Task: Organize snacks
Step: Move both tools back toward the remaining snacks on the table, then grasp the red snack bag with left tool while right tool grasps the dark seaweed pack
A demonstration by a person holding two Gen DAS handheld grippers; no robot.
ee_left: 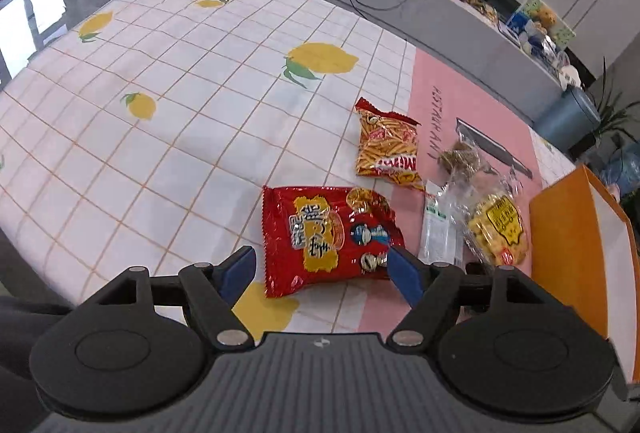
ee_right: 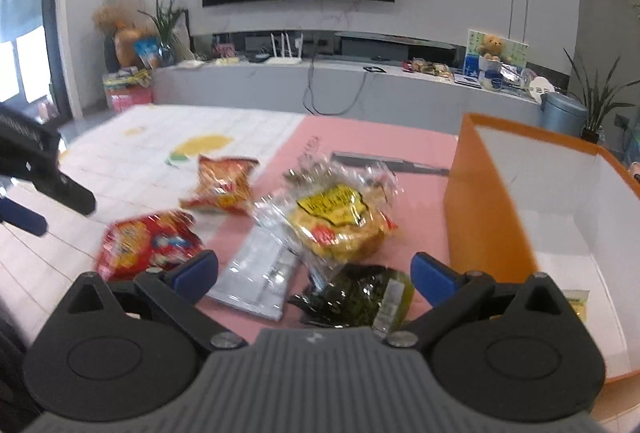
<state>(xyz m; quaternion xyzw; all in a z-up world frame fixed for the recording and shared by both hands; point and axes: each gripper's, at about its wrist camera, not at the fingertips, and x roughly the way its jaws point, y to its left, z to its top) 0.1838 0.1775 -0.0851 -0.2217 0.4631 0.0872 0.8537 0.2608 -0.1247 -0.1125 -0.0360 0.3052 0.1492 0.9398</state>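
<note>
My left gripper (ee_left: 322,267) is open, its blue fingers on either side of the near end of a red snack bag (ee_left: 328,235), just above it. An orange-red stick-snack bag (ee_left: 387,147), a clear white packet (ee_left: 437,229) and a clear bag of yellow snacks (ee_left: 496,227) lie beyond. My right gripper (ee_right: 316,273) is open over a dark green seaweed pack (ee_right: 356,299). In the right wrist view the white packet (ee_right: 260,275), yellow snack bag (ee_right: 340,223), red bag (ee_right: 148,243) and stick-snack bag (ee_right: 224,185) lie ahead. The left gripper (ee_right: 36,193) shows at left.
An orange box (ee_right: 480,201) with a white inside stands open at the right, holding a small yellow packet (ee_right: 576,303); it also shows in the left wrist view (ee_left: 568,245). The tablecloth (ee_left: 180,93) has a lemon print and a pink part. A grey TV bench (ee_right: 360,85) lies beyond.
</note>
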